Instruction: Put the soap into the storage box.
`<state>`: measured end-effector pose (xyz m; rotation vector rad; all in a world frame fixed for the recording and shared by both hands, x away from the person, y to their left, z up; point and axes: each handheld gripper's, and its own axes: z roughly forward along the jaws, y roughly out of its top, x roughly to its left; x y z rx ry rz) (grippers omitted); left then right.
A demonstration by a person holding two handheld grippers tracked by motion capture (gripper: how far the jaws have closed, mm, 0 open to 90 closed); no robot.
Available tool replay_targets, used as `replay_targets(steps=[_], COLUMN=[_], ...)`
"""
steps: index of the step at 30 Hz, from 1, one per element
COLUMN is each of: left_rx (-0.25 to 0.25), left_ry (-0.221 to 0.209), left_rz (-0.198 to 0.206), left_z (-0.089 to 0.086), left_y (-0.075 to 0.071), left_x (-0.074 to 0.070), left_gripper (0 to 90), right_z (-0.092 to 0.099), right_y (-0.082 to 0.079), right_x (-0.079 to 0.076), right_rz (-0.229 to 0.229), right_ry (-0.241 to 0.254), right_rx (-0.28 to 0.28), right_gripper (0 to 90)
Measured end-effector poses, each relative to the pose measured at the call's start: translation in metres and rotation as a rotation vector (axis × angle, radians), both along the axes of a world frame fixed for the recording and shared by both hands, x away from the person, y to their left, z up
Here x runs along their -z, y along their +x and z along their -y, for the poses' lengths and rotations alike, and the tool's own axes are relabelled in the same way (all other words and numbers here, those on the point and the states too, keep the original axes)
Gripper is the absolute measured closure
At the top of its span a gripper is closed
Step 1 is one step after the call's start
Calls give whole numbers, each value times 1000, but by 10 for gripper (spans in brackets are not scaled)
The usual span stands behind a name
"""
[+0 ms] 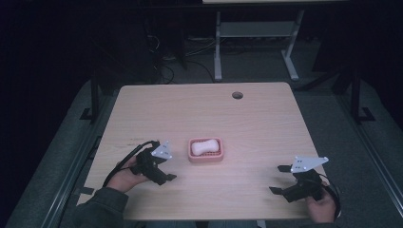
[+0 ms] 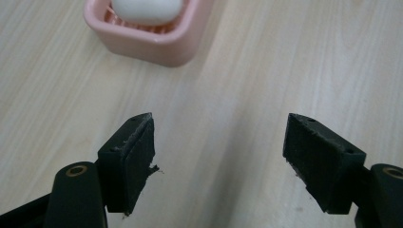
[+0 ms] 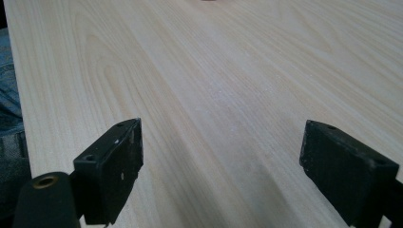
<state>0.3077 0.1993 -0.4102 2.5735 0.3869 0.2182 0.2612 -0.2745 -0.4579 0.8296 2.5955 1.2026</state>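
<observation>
Sitting mid-table, pink soap dish (image 1: 206, 157) cradling white soap bar (image 1: 205, 146), left gripper (image 1: 167, 166) hovering just beside dish, jaws gaping, gripping nothing, right gripper (image 1: 280, 179) resting well apart near table (image 1: 247, 118) edge, jaws spread, nothing between.

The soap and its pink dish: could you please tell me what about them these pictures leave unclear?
- Soap: in the left gripper view the top edge cuts it off, so its full shape is hidden.
- Pink dish: its far side is cut off there too.
- High view: soap and dish are too small and dim to show any marking or the ribs.
- Right gripper view: a sliver at the top edge is too small to identify.
</observation>
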Motion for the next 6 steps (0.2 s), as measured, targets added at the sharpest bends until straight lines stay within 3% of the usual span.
replay_targets(steps=[5,6], left_rx=[11,19], left_ry=[-9,17], left_rz=[1,3], left_z=[-12,-12], left_y=[-24,-28], left_x=[10,11], left_gripper=[258,261], right_z=[-1,-1], right_y=[-1,-1], right_x=[0,0], right_rz=[-7,-8], right_ry=[-6,-5], right_rx=[1,1], right_gripper=[141,141])
